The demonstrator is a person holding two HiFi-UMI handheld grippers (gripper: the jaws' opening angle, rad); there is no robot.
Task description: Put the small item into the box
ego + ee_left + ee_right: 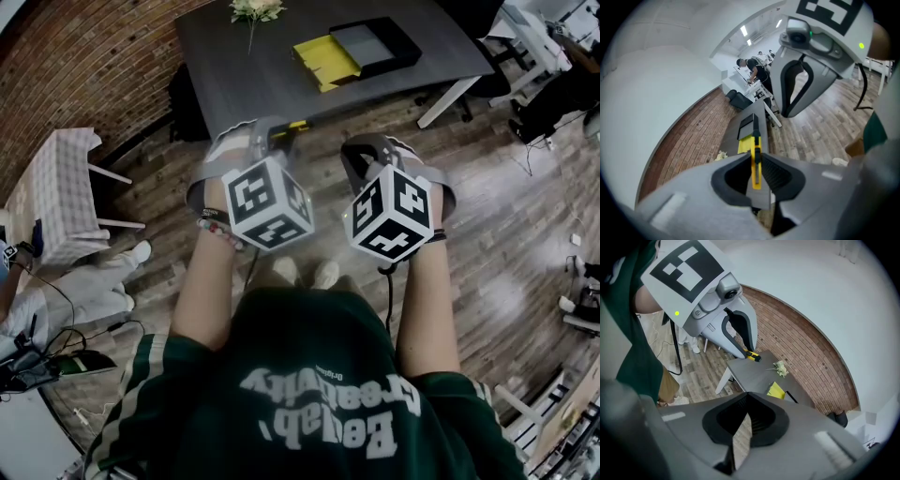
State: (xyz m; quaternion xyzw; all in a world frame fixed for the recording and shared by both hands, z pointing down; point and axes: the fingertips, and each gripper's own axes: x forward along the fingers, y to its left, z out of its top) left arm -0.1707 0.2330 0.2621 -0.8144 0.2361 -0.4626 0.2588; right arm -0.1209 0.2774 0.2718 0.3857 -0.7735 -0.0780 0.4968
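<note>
The small item is a yellow and black utility knife (756, 165). My left gripper (757, 157) is shut on it, blade edge up between the pads. The head view shows its yellow tip (298, 124) poking out of the left gripper (281, 131). The box (375, 45) is black with a yellow flap (325, 58) folded out. It lies open on the dark table (272, 66), ahead of both grippers. My right gripper (361, 155) hangs beside the left one over the floor. In its own view the right gripper (747, 411) has its jaws together with nothing between them.
A small bunch of flowers (256, 9) lies at the table's far edge, left of the box. A chair with a checked cloth (56, 192) stands at the left. Cables and white frames (581, 300) crowd the right side. Wood floor (487, 216) runs between me and the table.
</note>
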